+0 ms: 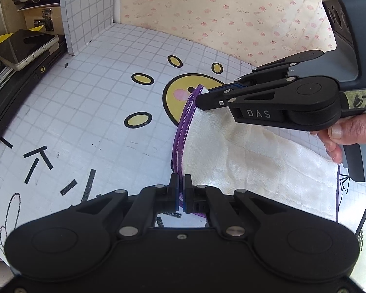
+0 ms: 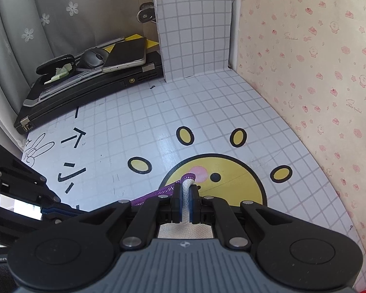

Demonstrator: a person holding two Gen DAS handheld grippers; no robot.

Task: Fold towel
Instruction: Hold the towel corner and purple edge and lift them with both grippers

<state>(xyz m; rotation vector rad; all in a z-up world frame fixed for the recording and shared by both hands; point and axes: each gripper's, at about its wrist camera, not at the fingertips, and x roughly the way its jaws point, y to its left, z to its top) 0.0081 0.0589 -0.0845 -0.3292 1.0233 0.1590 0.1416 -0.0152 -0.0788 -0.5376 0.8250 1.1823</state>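
towel [image 1: 244,156] edge pinched in left gripper [image 1: 181,190], right gripper [image 2: 186,205]

Surface: white grid-print table cover [image 2: 207,102] with yellow sun-face graphic [image 2: 222,178].
On it: white purple-edged towel [image 1: 268,161], partly resting; black laptop [image 2: 85,90] at far-left edge.

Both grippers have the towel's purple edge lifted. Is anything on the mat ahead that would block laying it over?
Nothing visible does. The left gripper and right gripper are both shut on the towel, and the mat ahead shows only printed marks. The laptop sits off at the far left edge.
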